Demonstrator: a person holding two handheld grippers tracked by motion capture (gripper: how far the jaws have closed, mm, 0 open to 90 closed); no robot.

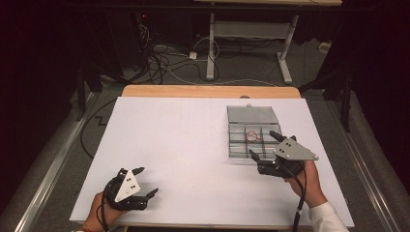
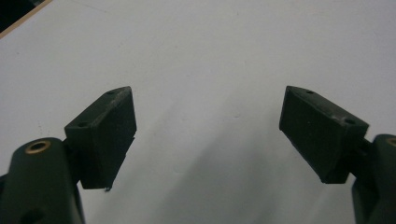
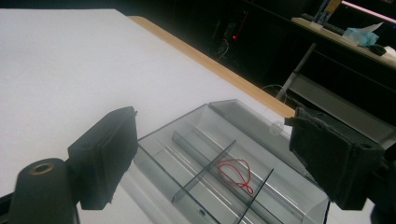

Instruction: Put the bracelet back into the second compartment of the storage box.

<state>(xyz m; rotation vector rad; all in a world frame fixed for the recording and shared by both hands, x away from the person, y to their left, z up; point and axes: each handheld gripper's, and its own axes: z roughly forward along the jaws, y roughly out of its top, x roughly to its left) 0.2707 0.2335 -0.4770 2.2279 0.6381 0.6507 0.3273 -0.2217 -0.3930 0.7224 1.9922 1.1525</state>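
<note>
The right gripper (image 1: 266, 145) has its jaws spread wide, gripping nothing, hanging at the near right corner of the clear divided box (image 1: 235, 147). One jaw sits by the box's near edge, the other over its right side. A thin red loop (image 3: 236, 173) lies in a middle compartment, between and beyond the jaws; the box's lid (image 1: 252, 114) lies open flat on the far side. Well to the left of the box, the left gripper (image 1: 146, 181) rests with jaws wide apart and empty over the bare white table (image 1: 174, 140).
</note>
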